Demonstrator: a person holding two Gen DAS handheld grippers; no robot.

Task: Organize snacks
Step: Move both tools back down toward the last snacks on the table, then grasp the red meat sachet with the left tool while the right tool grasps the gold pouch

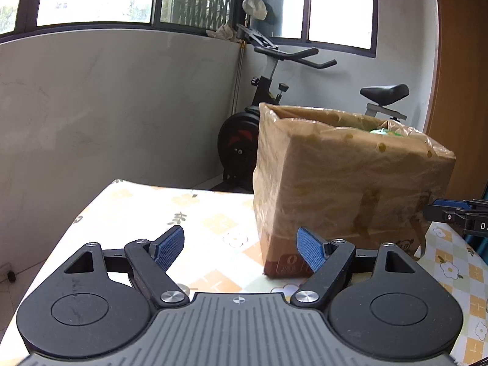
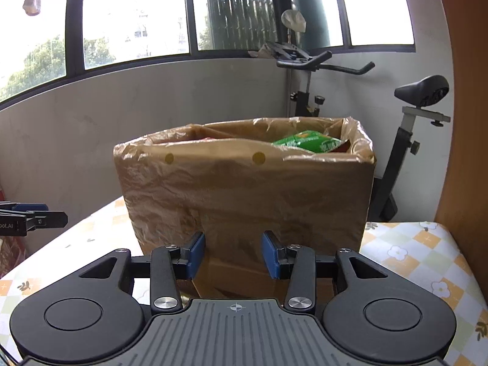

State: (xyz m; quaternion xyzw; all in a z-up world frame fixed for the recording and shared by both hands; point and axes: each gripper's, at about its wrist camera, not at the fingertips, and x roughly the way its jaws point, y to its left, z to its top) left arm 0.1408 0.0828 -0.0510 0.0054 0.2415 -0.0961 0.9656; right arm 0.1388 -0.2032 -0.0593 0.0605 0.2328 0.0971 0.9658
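Observation:
A cardboard box lined with a brown plastic bag [image 2: 244,189] stands on the table; it also shows in the left wrist view [image 1: 344,183]. A green snack packet [image 2: 308,142] lies inside near the right rim, with a bit of green [image 1: 381,131] showing in the left wrist view. My right gripper [image 2: 233,251] is open and empty, just in front of the box's near wall. My left gripper [image 1: 241,245] is open and empty, left of the box's near corner. The right gripper's tip [image 1: 457,213] shows at the right edge of the left wrist view; the left gripper's tip [image 2: 30,218] shows at the left edge of the right wrist view.
The table has a floral checked cloth [image 1: 152,210], also in the right wrist view [image 2: 411,253]. An exercise bike [image 2: 405,122] stands behind the box, also in the left wrist view [image 1: 259,116]. A wooden panel [image 2: 466,152] rises at the right. Windows [image 2: 134,15] run along a grey wall.

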